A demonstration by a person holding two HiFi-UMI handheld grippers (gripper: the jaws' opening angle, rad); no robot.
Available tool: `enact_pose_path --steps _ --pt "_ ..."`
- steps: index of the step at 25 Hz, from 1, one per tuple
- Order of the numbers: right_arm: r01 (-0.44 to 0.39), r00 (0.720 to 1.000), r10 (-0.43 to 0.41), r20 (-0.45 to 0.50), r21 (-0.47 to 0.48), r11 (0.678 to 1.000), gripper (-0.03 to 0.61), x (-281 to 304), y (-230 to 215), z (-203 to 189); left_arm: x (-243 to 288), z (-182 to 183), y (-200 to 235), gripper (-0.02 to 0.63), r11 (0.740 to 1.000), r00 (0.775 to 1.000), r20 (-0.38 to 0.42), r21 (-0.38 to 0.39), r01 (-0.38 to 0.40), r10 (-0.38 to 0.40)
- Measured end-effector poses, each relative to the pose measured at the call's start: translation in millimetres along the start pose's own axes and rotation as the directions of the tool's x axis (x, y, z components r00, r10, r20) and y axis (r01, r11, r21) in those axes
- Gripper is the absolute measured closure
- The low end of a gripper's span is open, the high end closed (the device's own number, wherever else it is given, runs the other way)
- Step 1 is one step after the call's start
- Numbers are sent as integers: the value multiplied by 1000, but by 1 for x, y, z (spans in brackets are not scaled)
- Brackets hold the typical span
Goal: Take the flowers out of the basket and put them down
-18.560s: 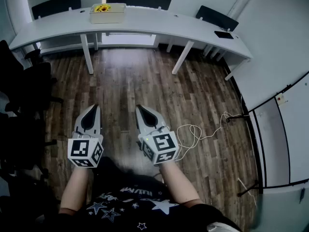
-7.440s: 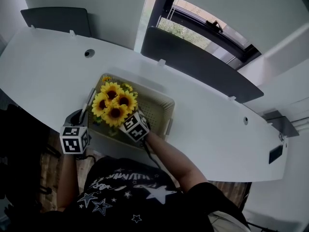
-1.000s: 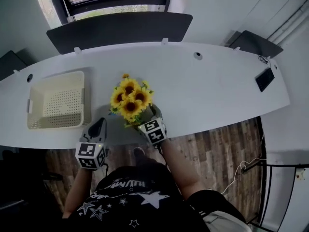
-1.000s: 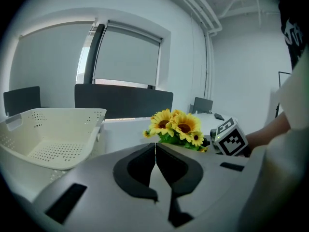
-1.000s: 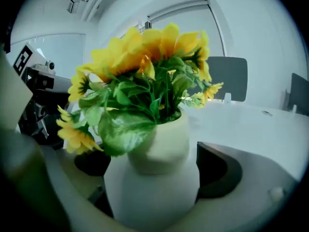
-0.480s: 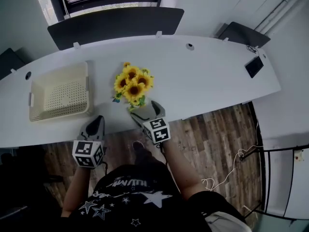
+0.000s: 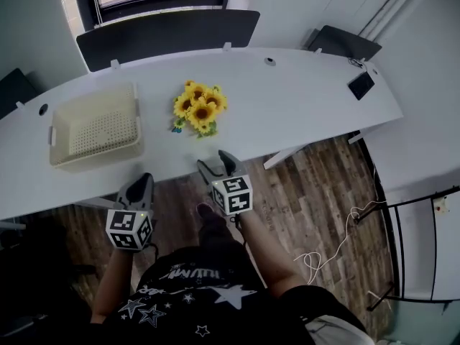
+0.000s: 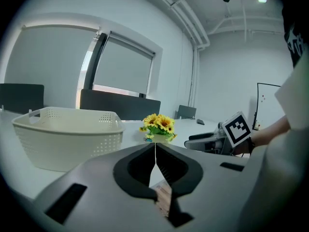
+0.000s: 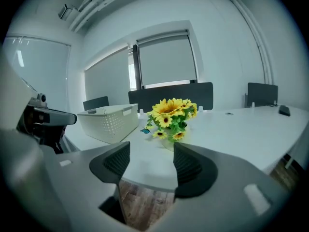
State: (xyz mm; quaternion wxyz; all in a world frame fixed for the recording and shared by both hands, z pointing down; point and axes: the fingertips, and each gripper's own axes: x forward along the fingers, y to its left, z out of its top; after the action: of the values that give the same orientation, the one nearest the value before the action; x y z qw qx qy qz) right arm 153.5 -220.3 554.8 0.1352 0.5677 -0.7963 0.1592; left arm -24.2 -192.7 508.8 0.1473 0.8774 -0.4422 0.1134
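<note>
Left gripper (image 7: 146,180) (jaws pressed together, nothing between them) and right gripper (image 7: 215,162) (jaws partly apart, having just been closing, nothing in their gap) both hang over the wooden floor (image 7: 316,192), short of the worktop's (image 7: 302,92) front edge. The flowers (image 7: 199,108), a bunch of sunflowers, stand upright on the worktop about midway between its front and back edges. They are ahead of the right gripper and well apart from it. The basket (image 7: 100,158) sits near them toward the worktop's left end, not touching the flowers.
</note>
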Motion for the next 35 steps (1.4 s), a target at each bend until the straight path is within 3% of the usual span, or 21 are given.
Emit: enact_pose_path --steps 3,5,7,9,17,24,29,35 --pt "56 998 -57 32 42 998 402 -23 13 -2 -22 -5 -1 600 1000 1000 10 11 19 -19" --pt "49 997 -56 56 108 993 499 -38 26 -3 -36 -7 -2 600 999 999 12 22 31 -31" --pt "42 995 -54 78 155 987 534 -53 40 0 -49 -8 -4 600 999 999 13 24 45 -45" --pt "64 992 -78 95 144 988 575 -68 52 2 -60 -11 -7 600 998 998 17 22 65 -65" --pt "170 983 -172 61 32 985 575 -109 56 -10 -71 -18 -27 601 992 993 19 39 118 -119" --pt "167 980 -178 84 121 978 575 -135 46 -16 -71 -17 -46 600 993 993 30 28 112 -113" --pt "162 985 -165 43 58 985 575 -174 45 -34 -81 -20 -82 600 993 994 24 33 110 -110" --pt "141 989 -143 41 51 989 575 -222 37 -54 -100 -28 -135 600 993 993 31 48 112 -113"
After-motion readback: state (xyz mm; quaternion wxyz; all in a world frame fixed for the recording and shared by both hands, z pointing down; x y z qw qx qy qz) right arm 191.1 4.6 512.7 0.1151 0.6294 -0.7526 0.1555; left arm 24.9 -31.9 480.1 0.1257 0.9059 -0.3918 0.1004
